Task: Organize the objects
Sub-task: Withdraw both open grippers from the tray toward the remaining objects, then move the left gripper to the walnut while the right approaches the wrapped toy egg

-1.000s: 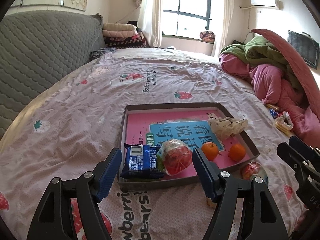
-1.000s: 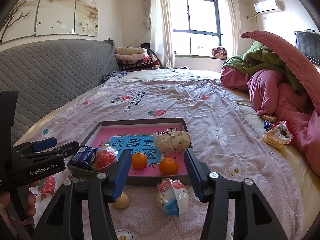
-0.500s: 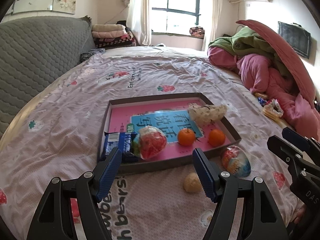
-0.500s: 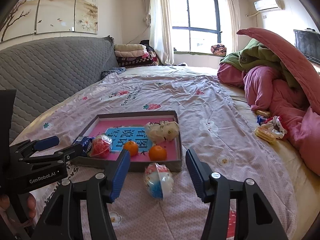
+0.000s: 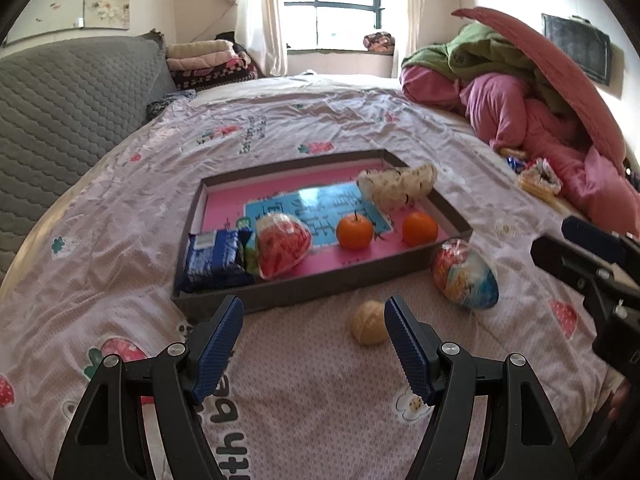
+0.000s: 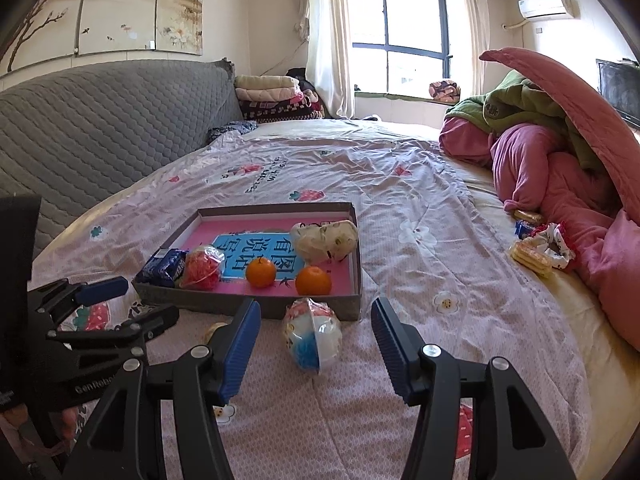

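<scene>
Toy egg [image 6: 313,334] in crinkly wrap is lying on the bedsheet just outside the tray [image 6: 248,307], at twelve o'clock from the right gripper [image 6: 316,344], whose jaws are gaping, probably lining up a grab, while the left gripper [image 5: 314,350] is hovering agape near a tan ball [image 5: 369,322].

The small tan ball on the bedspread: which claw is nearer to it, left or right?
Left. The left claw hangs open just short of the tan ball; the right claw faces the wrapped egg toy, the ball off to its left.

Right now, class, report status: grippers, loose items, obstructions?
Left gripper open, right gripper open. Wrapped plastic egg toy and small tan ball outside grey cardboard tray. Path unobstructed.
</scene>
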The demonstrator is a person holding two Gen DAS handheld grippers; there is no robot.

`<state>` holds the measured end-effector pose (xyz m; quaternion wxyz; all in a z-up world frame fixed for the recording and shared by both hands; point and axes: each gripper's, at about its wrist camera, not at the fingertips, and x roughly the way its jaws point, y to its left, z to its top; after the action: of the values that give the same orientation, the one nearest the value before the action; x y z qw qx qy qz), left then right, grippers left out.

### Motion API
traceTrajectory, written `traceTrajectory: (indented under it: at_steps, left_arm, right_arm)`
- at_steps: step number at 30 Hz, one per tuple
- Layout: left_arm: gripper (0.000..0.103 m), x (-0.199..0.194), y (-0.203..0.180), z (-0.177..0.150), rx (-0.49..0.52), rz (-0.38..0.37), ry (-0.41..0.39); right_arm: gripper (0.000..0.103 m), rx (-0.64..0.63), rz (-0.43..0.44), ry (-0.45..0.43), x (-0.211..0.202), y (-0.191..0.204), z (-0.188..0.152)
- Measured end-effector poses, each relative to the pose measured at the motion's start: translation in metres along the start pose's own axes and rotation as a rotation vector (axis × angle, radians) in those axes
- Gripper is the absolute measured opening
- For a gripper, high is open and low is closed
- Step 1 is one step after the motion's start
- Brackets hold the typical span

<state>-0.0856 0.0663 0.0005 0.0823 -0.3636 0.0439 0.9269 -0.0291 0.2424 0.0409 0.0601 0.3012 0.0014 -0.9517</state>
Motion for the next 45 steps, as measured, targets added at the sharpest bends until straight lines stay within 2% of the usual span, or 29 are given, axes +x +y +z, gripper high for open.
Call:
traceTrajectory:
  at_steps: [22, 45]
  left_arm:
    - [0.075, 0.019, -0.013, -0.026, 0.035, -0.07, 0.088]
    - [0.075, 0.067, -0.015, -0.019, 0.027, -0.114, 0.129]
  right_arm:
    - [0.057, -0.009, 0.033, 0.125, 0.027, 0.008, -0.014]
    - [0.057, -0.008, 0.031, 0.216, 0.085, -0.002, -0.016]
